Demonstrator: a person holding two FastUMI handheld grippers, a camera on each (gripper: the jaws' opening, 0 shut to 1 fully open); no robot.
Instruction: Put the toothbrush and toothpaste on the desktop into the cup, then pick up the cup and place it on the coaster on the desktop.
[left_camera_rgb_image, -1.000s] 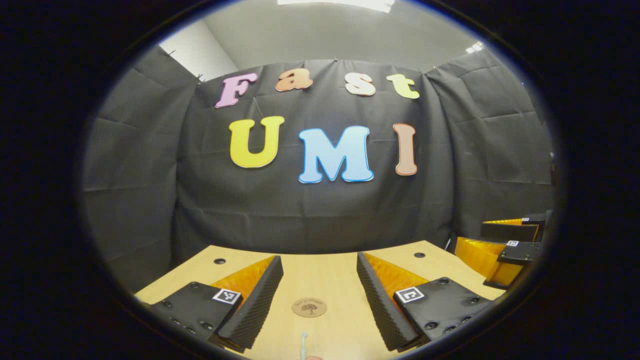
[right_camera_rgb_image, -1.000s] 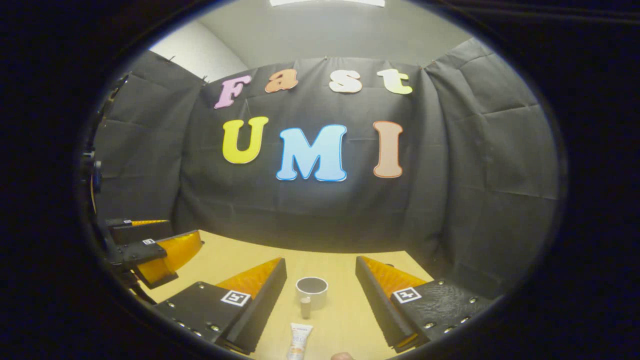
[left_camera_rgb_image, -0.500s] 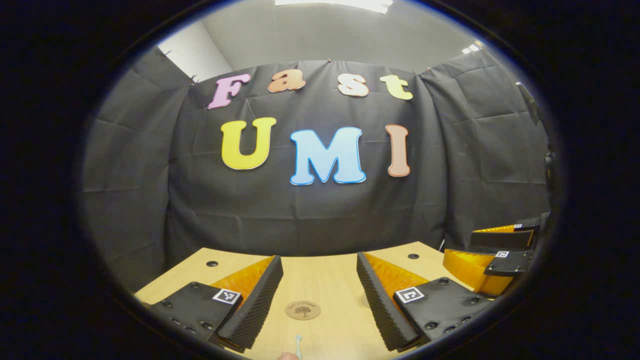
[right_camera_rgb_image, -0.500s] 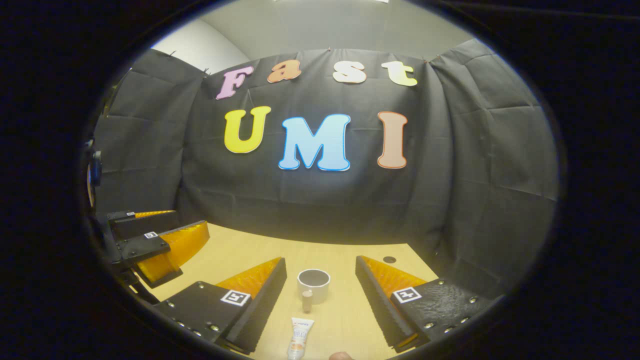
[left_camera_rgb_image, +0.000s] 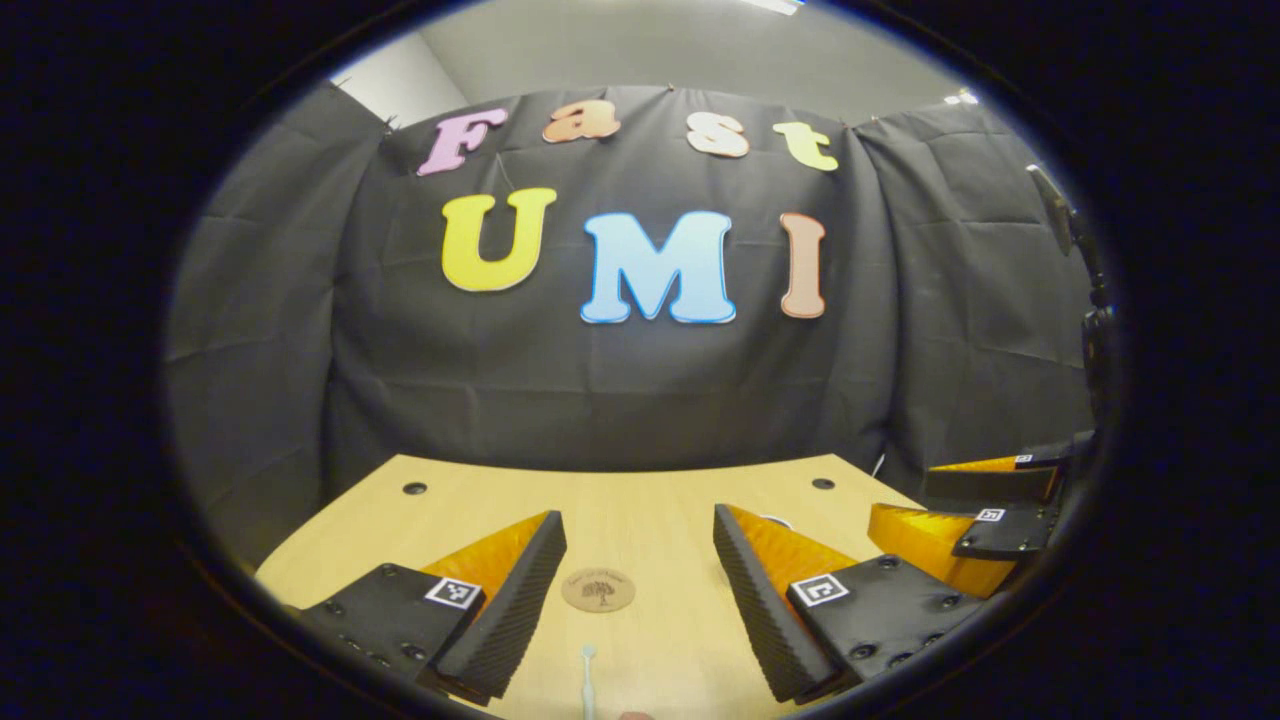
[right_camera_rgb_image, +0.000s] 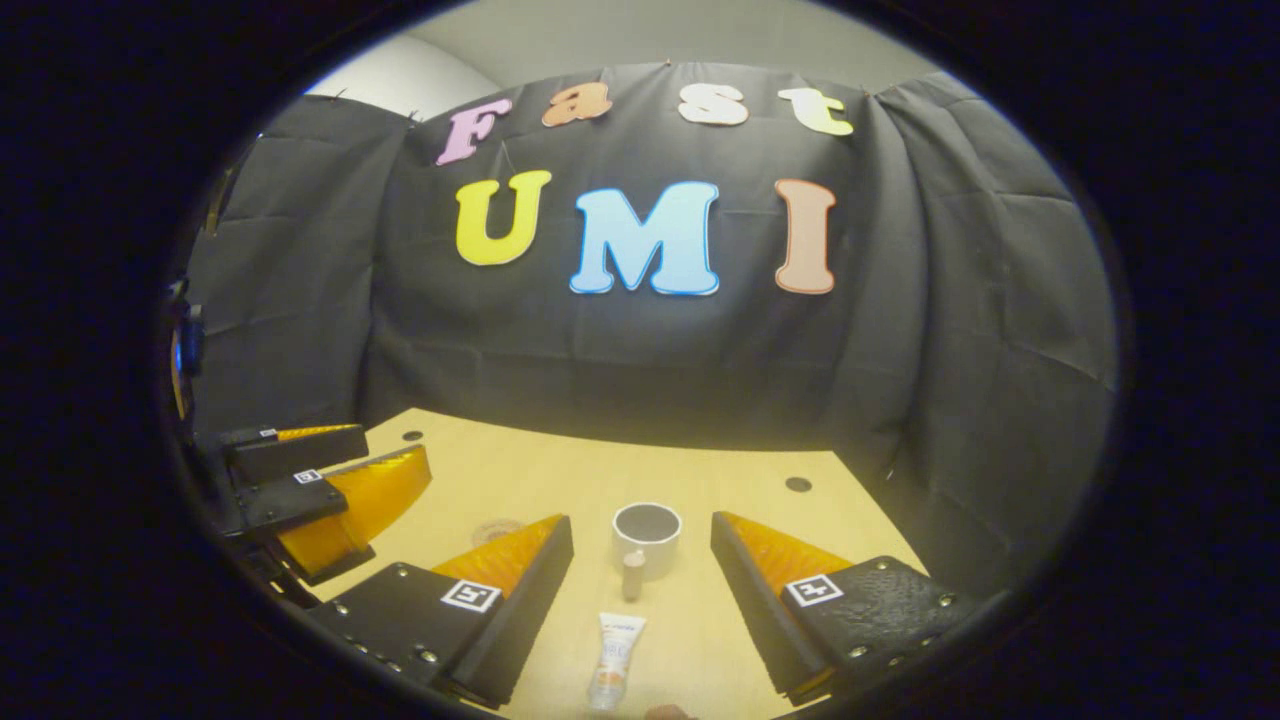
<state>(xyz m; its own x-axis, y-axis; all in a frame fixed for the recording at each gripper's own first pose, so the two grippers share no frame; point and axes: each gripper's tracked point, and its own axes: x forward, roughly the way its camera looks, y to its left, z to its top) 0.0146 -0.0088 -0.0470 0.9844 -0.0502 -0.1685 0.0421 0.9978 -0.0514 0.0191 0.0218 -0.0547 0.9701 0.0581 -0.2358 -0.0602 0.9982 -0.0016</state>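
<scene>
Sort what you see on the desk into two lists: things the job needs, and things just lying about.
Needed for the job:
cup
toothpaste
toothbrush
coaster

Just there:
desk
holes in the desk

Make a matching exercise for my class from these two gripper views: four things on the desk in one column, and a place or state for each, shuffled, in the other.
Things
1. cup
2. toothpaste
3. coaster
4. toothbrush

Places or states
A. thin, pale, lying at the bottom edge of the left gripper view
B. upright, open top, handle toward the camera
C. flat round disc between the left gripper's open fingers
D. tube lying flat, nearer the camera than the cup

Pairs: 1-B, 2-D, 3-C, 4-A
</scene>
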